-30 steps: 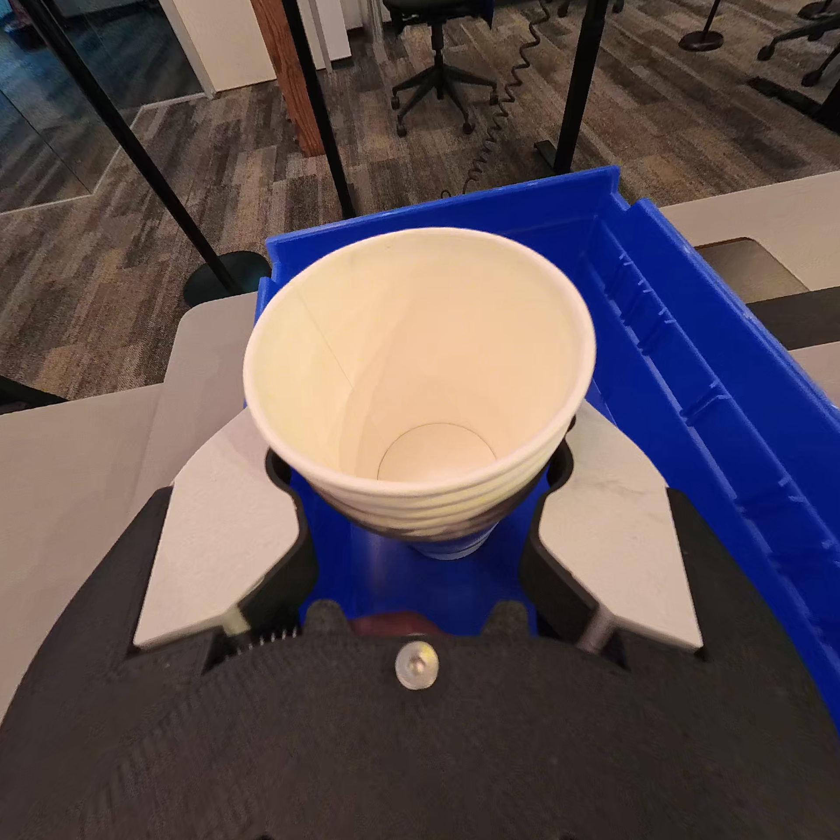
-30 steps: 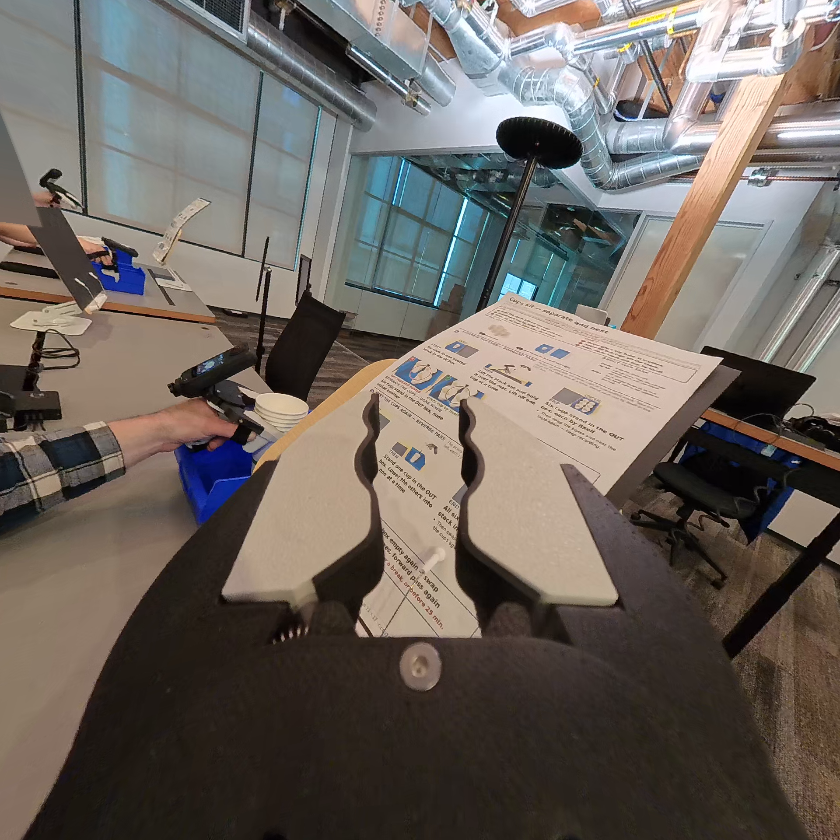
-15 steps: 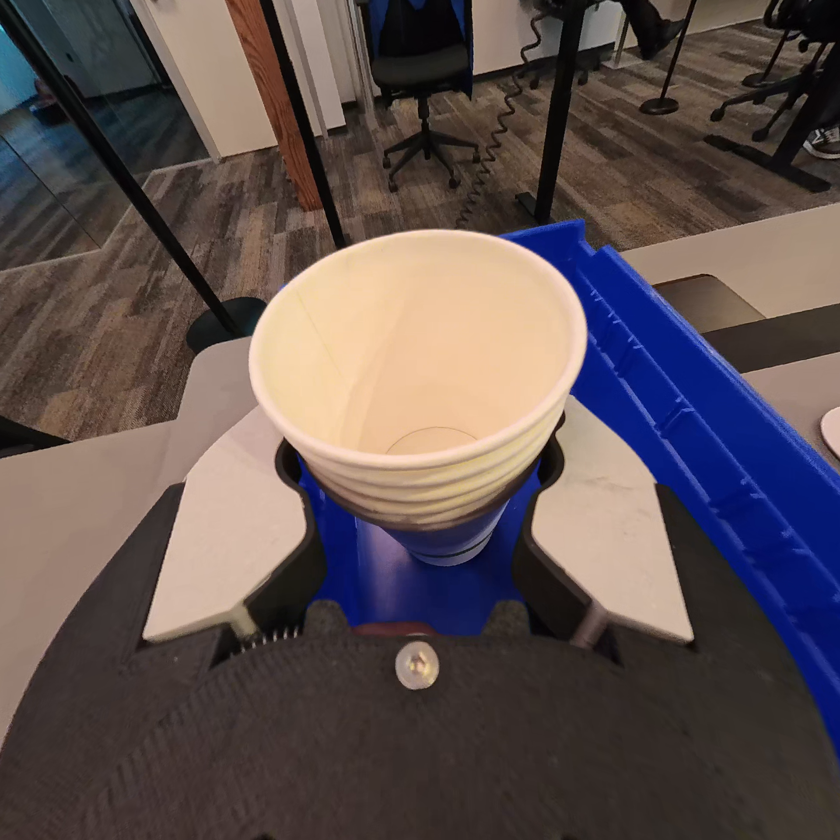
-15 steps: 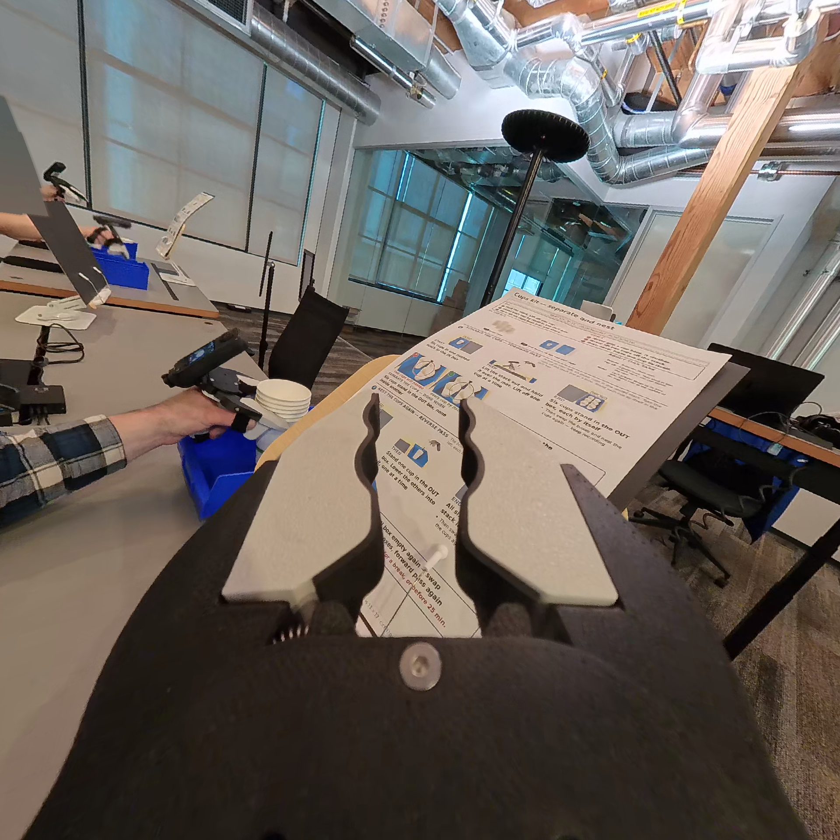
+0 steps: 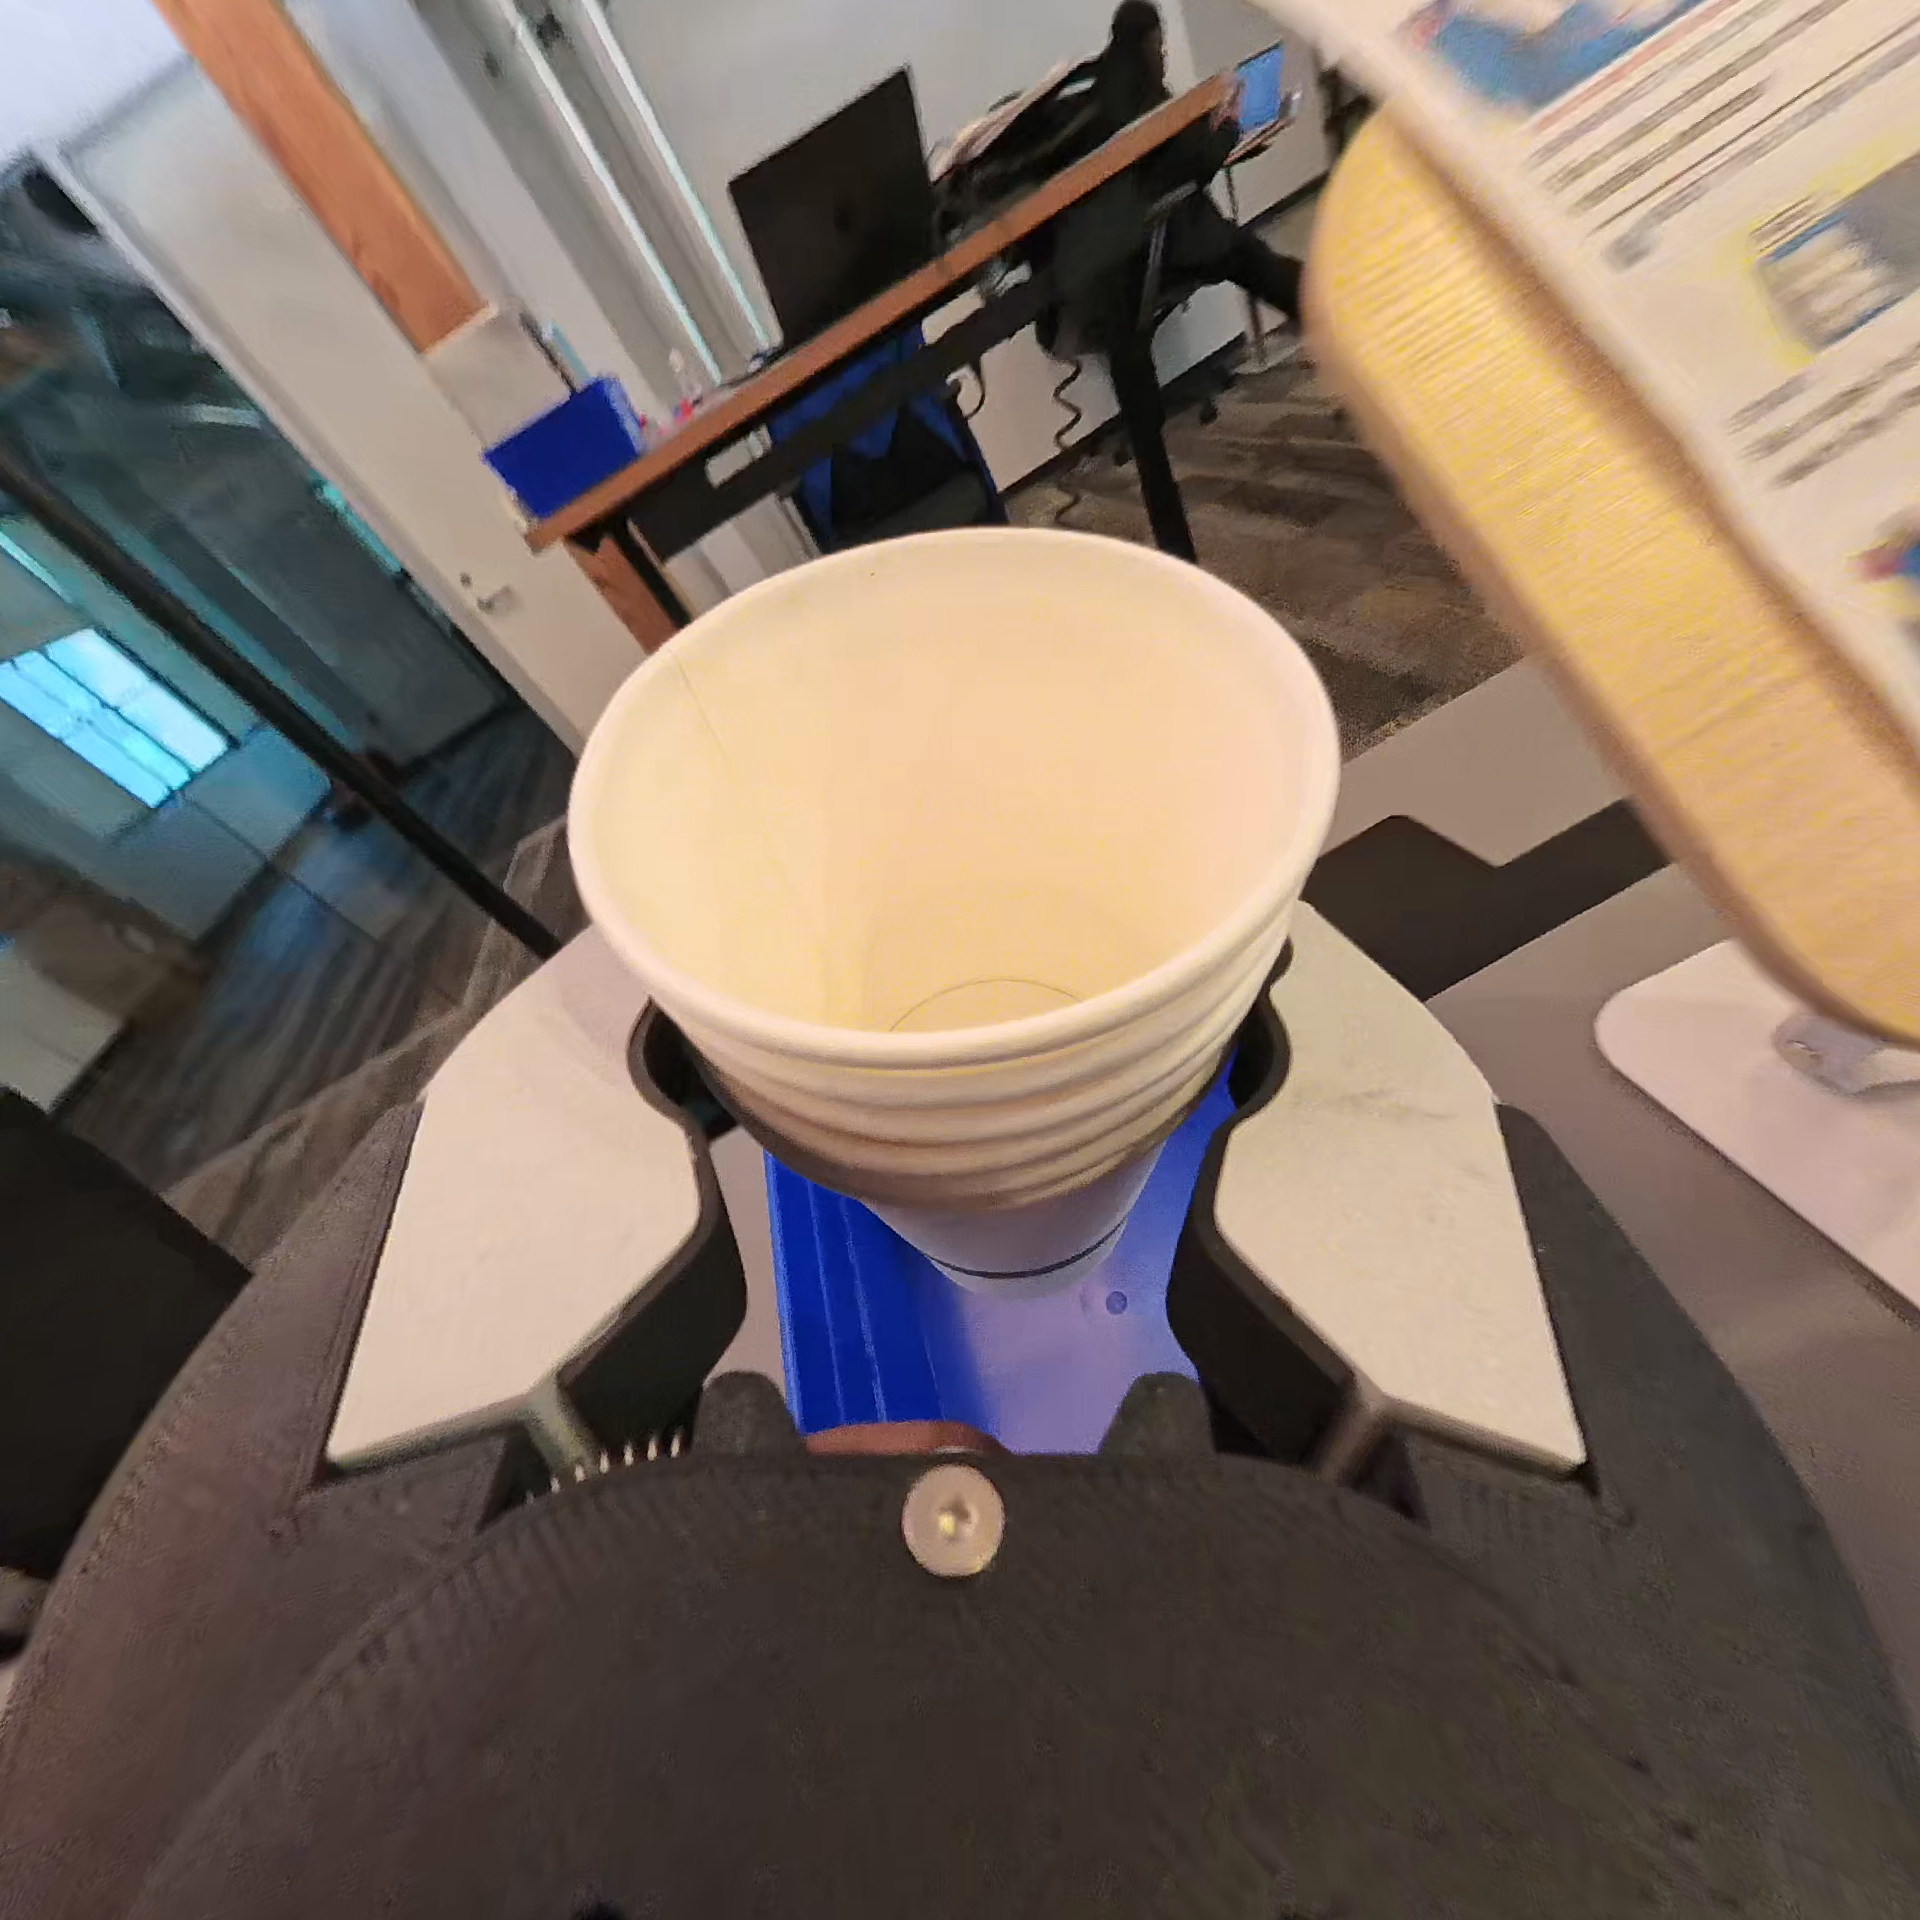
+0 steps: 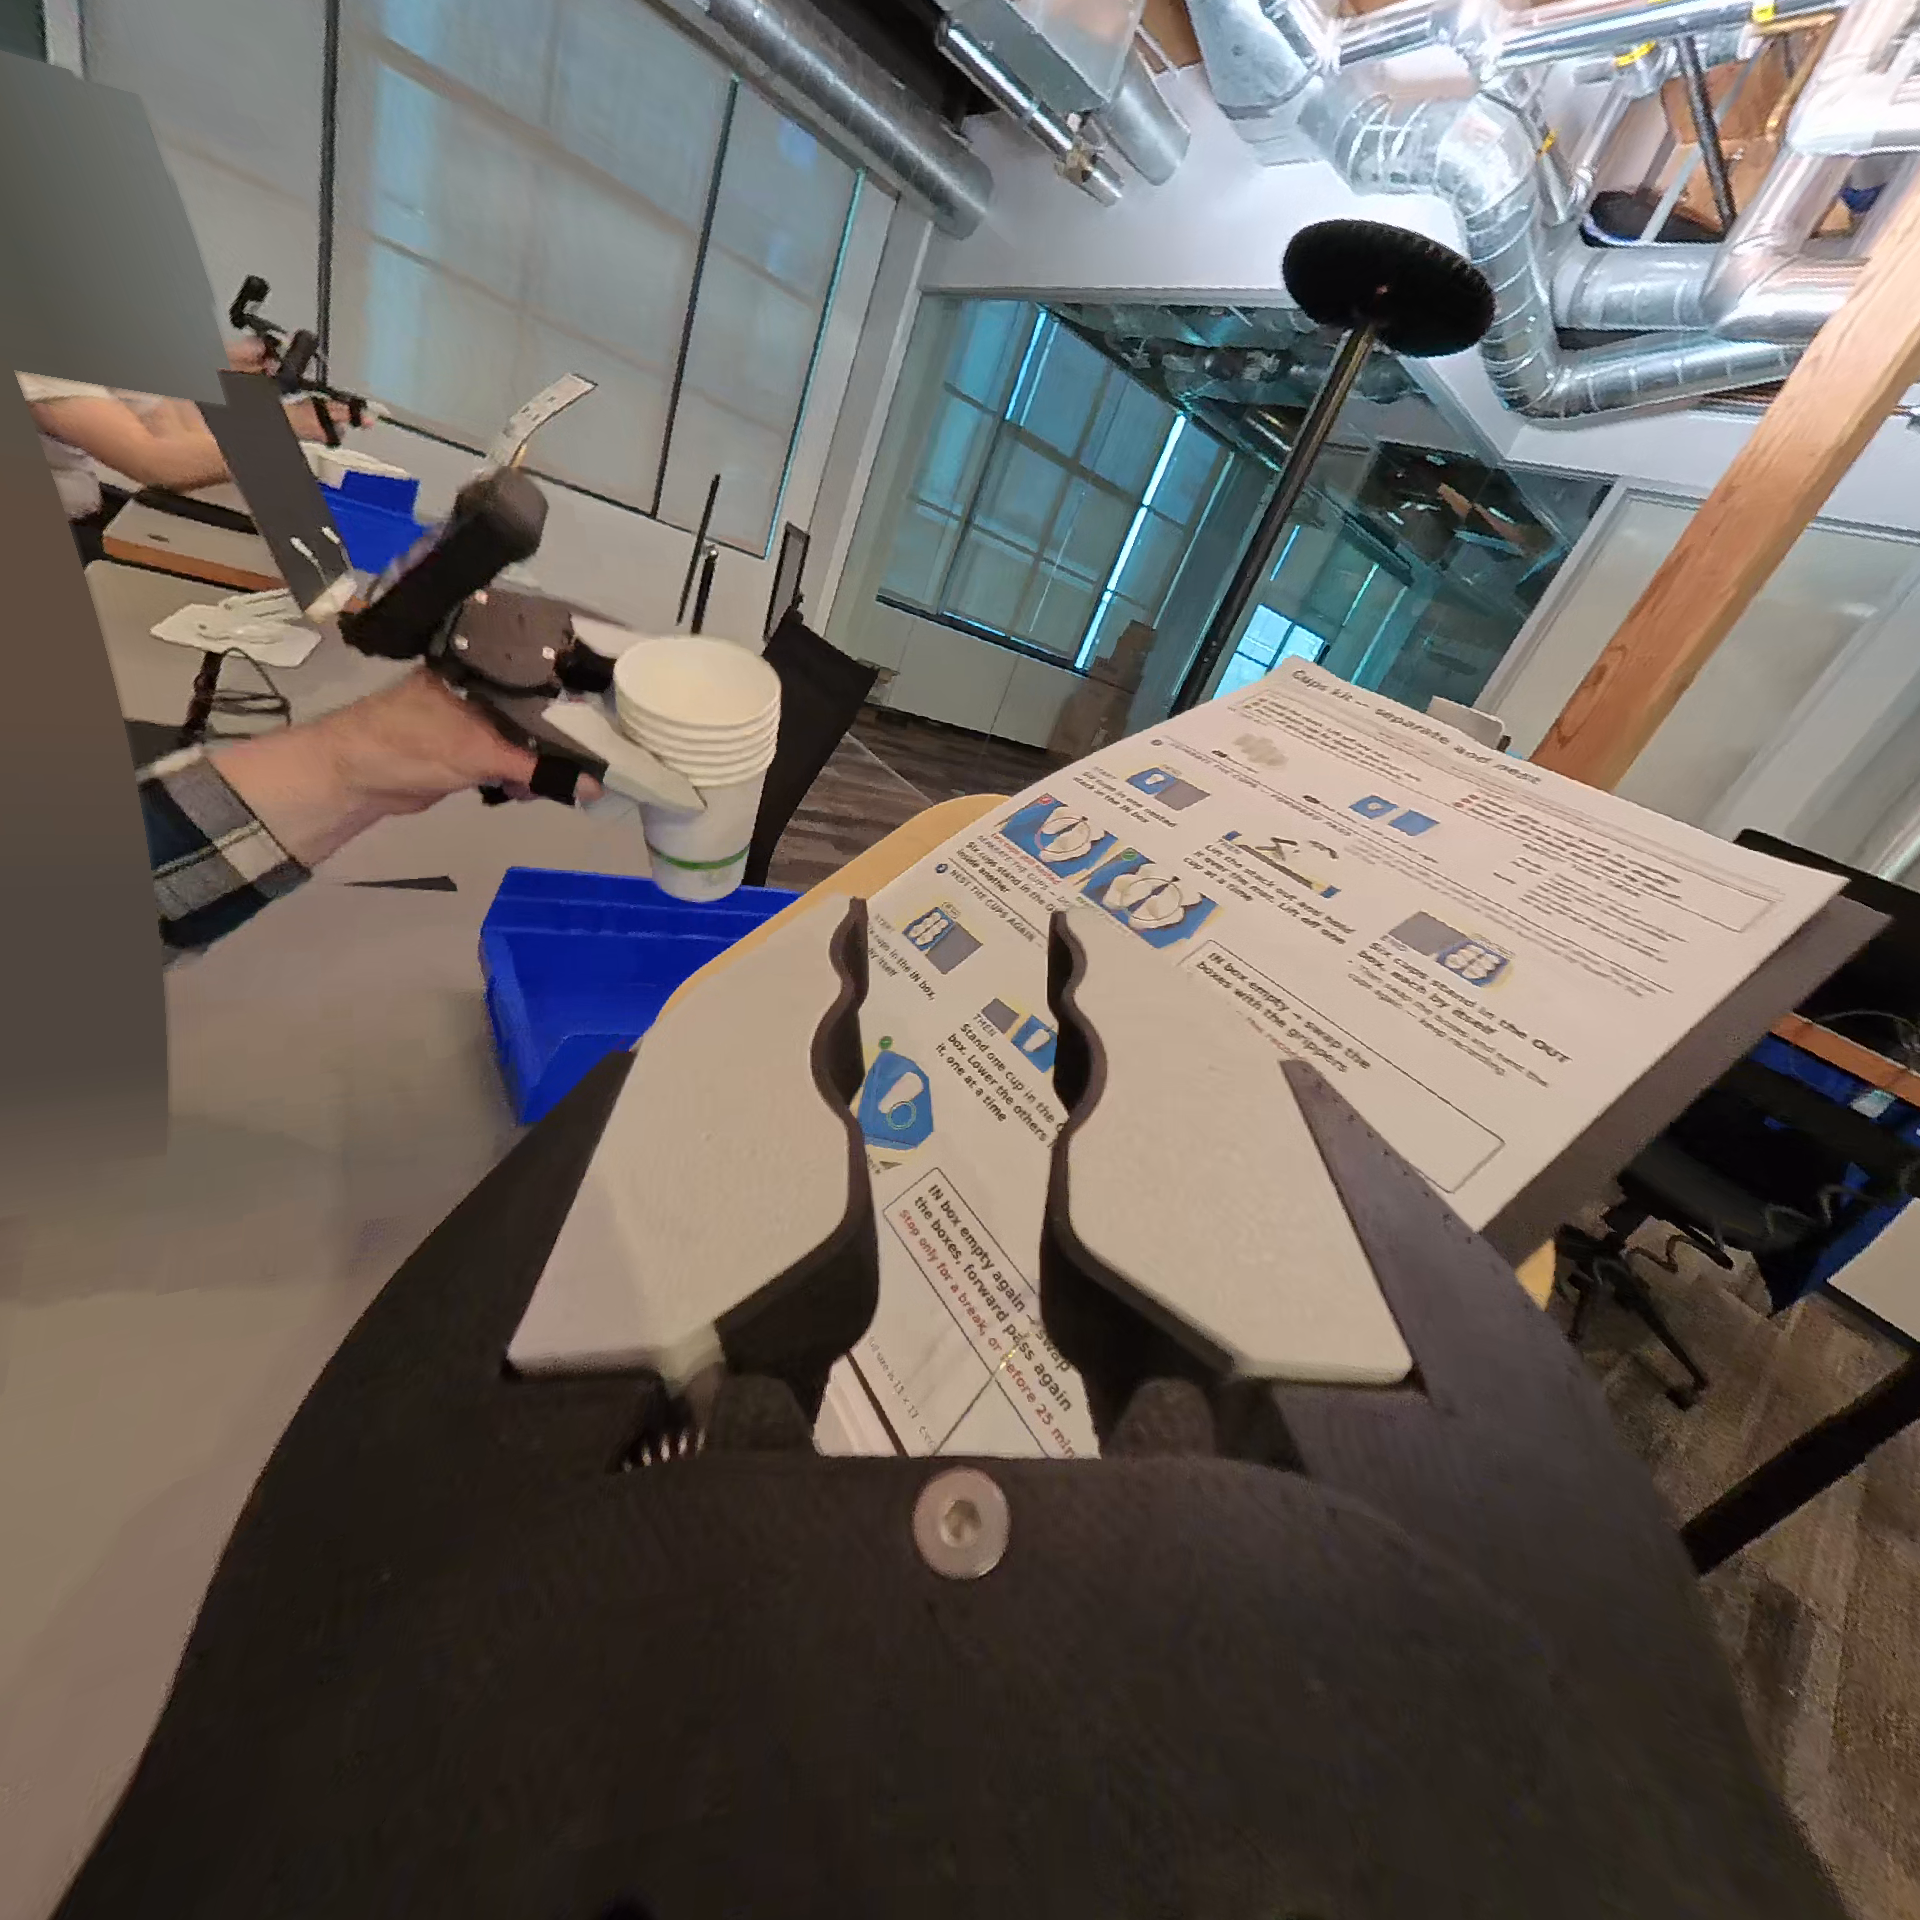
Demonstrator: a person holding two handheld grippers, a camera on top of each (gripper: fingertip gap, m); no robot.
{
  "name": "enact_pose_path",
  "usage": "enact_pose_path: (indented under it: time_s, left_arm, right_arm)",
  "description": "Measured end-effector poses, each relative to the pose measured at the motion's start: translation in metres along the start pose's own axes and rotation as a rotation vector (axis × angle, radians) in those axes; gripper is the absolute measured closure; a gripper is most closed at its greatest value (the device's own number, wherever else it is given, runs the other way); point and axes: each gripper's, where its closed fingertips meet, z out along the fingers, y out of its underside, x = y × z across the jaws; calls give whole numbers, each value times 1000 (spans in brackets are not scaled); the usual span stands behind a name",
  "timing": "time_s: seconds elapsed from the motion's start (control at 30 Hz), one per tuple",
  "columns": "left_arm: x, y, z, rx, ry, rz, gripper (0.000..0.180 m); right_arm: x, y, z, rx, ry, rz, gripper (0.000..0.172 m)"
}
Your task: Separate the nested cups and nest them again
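My left gripper (image 5: 958,1049) is shut on a stack of several nested white paper cups (image 5: 951,831), its pads pressing just under the rims. The right wrist view shows the same stack of cups (image 6: 698,758) held up in the air above a blue bin (image 6: 582,966), tilted a little, with my left gripper (image 6: 623,764) clamped on its sides. My right gripper (image 6: 956,956) is open with a narrow gap and holds nothing; it points at an instruction sheet (image 6: 1299,935).
The blue bin (image 5: 883,1309) sits on the grey table (image 6: 208,1195) below the cups. The instruction sheet on its slanted stand (image 5: 1621,416) is close at the right. A person works at another table (image 6: 156,582) in the far left. Office chairs and desks stand behind. One gripper's finger ends stand about 40 cm off the other's.
My left gripper closed slightly on the cup stack, then lifted it up out of the blue bin and tilted. My right gripper stayed open in much the same place.
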Motion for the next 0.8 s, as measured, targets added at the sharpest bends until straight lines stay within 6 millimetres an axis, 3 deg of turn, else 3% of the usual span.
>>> enact_pose_path:
  time_s: [0.2,0.3,0.57,0.8]
  left_arm:
    - [46,-62,-34,73,51,205,77]
    - [75,-82,-43,100,104,262,77]
    - [147,-105,-52,115,210,422,77]
    - [178,-117,-63,125,216,527,77]
  right_arm:
    - [-26,3,11,-40,-70,-85,142]
    - [-43,4,18,-44,-118,-123,146]
    - [-99,7,42,-33,-237,-258,148]
    - [-137,10,54,-37,-266,-408,147]
